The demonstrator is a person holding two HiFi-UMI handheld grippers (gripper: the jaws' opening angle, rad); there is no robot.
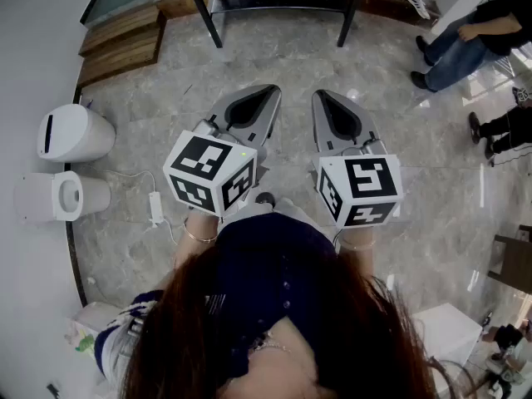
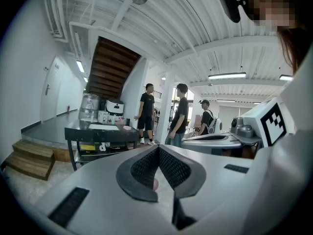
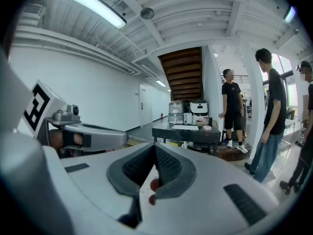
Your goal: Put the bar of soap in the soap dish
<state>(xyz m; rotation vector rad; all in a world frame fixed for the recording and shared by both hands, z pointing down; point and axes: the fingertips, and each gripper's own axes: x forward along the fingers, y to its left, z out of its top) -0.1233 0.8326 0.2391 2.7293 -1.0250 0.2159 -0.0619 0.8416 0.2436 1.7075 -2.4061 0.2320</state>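
grey marble-pattern floor (image 1: 166,123), polished and reflective, covers the open room. wooden steps (image 1: 125,40) lie against the wall at the head view's upper left, and the brown underside of a staircase (image 2: 110,67) rises above them under a white beamed ceiling with strip lights. two white floor appliances (image 1: 73,133) stand side by side along the left wall, and a white cable with adapter (image 1: 155,208) lies on the floor near them.

black table (image 1: 278,2) with a lower shelf stands well ahead of both grippers. its top carries a clear water jug (image 2: 89,109), a white countertop appliance (image 2: 115,107) and several small items. one small pinkish item (image 3: 207,128) sits near the table top's right end (too small to confirm as the bar of soap or the soap dish). neither can be identified with certainty in any view.

left gripper (image 2: 158,150): held level-to-slightly-down over the floor, jaws closed tip to tip, nothing between the pads. right gripper (image 3: 154,146): just beside it, parallel, jaws fully closed, nothing held. each carries its marker cube (image 1: 209,173) at the rear, above the person's wrists.

bystanders: one seated person (image 1: 474,40) at the head view's upper right; three standing people (image 2: 179,114) beyond the table near a white column. a white box (image 1: 445,331) sits on the floor at lower right.
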